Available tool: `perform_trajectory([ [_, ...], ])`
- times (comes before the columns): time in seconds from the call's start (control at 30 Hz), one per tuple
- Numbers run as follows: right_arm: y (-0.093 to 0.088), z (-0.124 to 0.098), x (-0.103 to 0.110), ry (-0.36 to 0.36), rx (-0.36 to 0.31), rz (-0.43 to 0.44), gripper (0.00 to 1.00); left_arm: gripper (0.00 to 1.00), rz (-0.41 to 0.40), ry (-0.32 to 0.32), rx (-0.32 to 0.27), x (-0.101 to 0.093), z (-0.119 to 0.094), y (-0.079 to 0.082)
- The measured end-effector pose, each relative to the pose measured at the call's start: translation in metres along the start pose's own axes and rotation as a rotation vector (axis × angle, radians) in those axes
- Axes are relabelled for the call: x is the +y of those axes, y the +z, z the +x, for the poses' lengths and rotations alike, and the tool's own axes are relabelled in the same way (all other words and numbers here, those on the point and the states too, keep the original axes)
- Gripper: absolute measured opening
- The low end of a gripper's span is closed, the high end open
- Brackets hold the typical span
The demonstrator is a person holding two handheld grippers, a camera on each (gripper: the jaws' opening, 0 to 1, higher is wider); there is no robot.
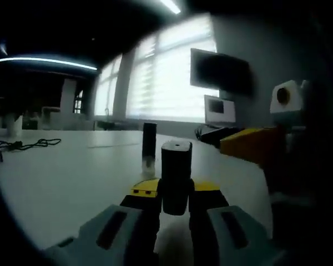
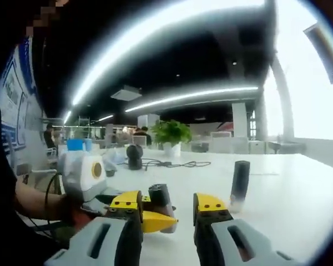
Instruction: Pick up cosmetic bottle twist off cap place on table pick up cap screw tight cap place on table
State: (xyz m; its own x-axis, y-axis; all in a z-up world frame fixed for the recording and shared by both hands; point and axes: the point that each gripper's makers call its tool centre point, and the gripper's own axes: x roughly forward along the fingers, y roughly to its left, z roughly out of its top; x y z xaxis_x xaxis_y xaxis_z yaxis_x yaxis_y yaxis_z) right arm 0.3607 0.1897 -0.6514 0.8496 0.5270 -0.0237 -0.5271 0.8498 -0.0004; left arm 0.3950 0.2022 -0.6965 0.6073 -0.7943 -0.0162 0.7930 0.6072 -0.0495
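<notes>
At the bottom centre of the left gripper view, the left gripper [image 1: 175,208] clenched a dark cylindrical cosmetic bottle [image 1: 176,176] upright. The right gripper [image 2: 167,213] stood released, low in its view. Beyond, a slim dark cap [image 1: 149,145] stood alone on open white table [image 1: 66,177].

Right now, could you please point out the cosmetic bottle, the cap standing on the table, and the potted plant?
cosmetic bottle [image 1: 176,176]: left gripper view, middle of its dark body, held in the left claw.
cap [image 2: 240,184]: right gripper view, middle of its dark upright body.
potted plant [image 2: 170,133]: right gripper view, the green leaves.
</notes>
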Motion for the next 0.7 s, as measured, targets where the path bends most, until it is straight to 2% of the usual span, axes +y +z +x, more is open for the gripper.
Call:
perform_trajectory([
  [0.07,0.001,0.002,0.000,-0.015,-0.001,-0.023,0.30,0.10,0.021,0.025,0.000,0.004,0.003,-0.001],
  [0.17,0.000,0.007,-0.003,-0.039,0.006,-0.051,0.27,0.10,0.020,0.028,-0.016,0.004,0.002,0.002],
  [0.33,-0.004,0.017,0.004,-0.031,0.026,-0.066,0.26,0.10,0.032,0.042,-0.013,0.003,0.000,0.000],
  [0.5,-0.009,0.027,0.009,-0.042,0.035,-0.083,0.24,0.10,0.060,0.032,-0.009,0.000,0.000,-0.002],
  [0.63,-0.012,0.028,0.006,-0.054,0.043,-0.079,0.15,0.10,0.064,0.024,-0.020,0.000,-0.002,0.000],
  [0.7,-0.011,0.027,0.002,-0.059,0.037,-0.074,0.15,0.09,0.063,0.023,-0.026,0.000,-0.002,0.001],
])
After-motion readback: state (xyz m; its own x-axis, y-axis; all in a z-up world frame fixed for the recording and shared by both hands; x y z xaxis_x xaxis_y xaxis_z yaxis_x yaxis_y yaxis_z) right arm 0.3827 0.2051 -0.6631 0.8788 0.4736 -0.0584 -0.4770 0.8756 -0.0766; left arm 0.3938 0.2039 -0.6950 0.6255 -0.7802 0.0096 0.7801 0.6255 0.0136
